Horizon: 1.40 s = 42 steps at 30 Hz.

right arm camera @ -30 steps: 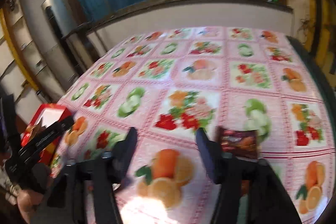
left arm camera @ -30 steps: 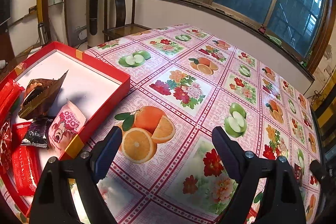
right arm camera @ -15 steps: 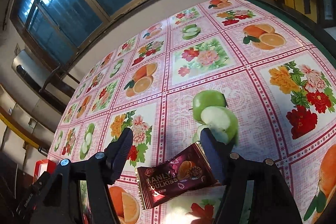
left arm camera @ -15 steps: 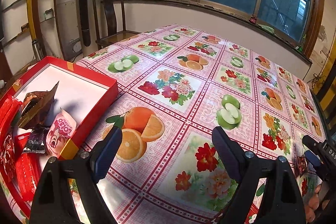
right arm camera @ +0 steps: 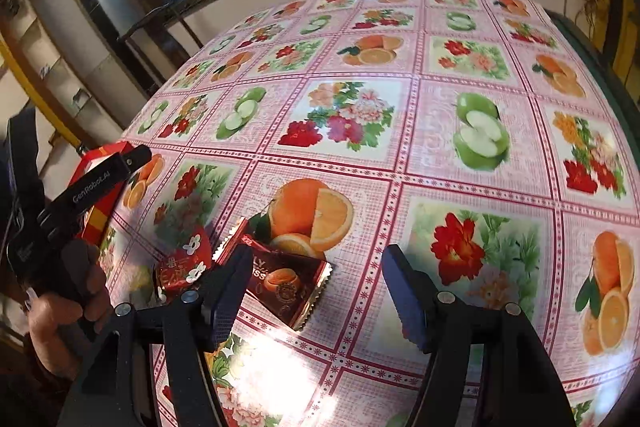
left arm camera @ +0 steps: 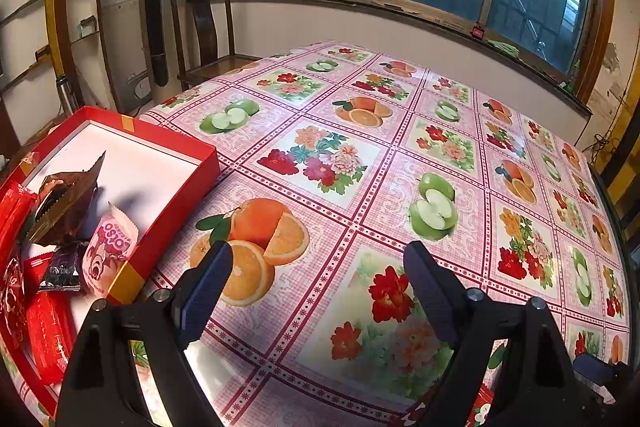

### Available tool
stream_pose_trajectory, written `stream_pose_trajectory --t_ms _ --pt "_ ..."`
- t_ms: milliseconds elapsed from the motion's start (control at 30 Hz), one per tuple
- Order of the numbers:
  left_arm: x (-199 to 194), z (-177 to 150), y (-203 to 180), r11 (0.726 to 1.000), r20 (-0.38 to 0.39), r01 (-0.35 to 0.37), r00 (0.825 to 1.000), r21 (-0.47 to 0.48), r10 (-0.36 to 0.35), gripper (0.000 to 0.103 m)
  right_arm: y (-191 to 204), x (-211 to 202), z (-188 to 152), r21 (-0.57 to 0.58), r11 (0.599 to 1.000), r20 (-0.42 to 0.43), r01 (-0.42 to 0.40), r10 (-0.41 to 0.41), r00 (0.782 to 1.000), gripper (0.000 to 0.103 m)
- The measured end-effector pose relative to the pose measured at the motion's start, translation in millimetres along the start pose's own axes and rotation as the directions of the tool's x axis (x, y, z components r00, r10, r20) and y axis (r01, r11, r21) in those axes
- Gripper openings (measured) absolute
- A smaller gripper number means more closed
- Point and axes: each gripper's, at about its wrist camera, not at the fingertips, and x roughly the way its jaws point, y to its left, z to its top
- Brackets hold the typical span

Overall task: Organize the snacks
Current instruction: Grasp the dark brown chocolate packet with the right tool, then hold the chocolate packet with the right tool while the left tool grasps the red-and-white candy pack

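Note:
A dark brown snack pack (right arm camera: 292, 283) lies flat on the fruit-print tablecloth, and a small red packet with white flowers (right arm camera: 182, 265) lies just left of it. My right gripper (right arm camera: 316, 291) hovers over them, open. Its left finger (right arm camera: 224, 295) covers the brown pack's left end, while the right finger stands well clear of it. My left gripper (left arm camera: 320, 287) is open over bare cloth with nothing between its fingers. To its left stands the red box (left arm camera: 176, 203), holding a brown wrapper (left arm camera: 68, 203), a pink pack (left arm camera: 108, 251), a small dark packet (left arm camera: 64, 269) and red packs (left arm camera: 48, 331).
In the right wrist view a hand (right arm camera: 64, 303) holds the left gripper (right arm camera: 92, 183) at the left edge, with the red box (right arm camera: 102, 167) behind it. A wooden chair (left arm camera: 204, 35) stands beyond the table's far left corner. Windows run along the far wall.
The right gripper has swung over the table: the brown pack was beside its right finger, then between the fingers, and now sits at its left finger. The left gripper's view has rolled slightly.

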Motion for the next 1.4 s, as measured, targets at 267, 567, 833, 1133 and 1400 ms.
stream_pose_trajectory --t_ms 267,567,833,1133,1400 --pt "2 0 -4 1.000 -0.012 0.021 1.000 0.016 -0.021 0.087 47 23 -7 -0.384 0.923 -0.122 0.017 -0.070 0.990 0.071" --pt "4 -1 -8 0.999 -0.025 0.033 0.999 0.031 -0.032 0.087 62 47 3 -0.519 0.855 -0.129 0.020 -0.101 0.986 0.071" --pt "5 -1 -9 0.999 -0.023 0.031 0.999 0.037 -0.030 0.087 50 40 0 -0.409 0.912 -0.136 -0.001 -0.060 0.989 0.035" --pt "-3 -2 -17 0.995 0.008 0.056 0.998 0.085 -0.057 0.087 -4 7 -19 0.034 0.979 0.021 0.202 -0.203 0.979 0.032" --pt "-35 -26 -32 0.940 0.006 0.113 0.993 0.321 -0.121 0.087 -70 -22 -19 0.372 0.921 0.219 0.116 -0.208 0.953 0.032"
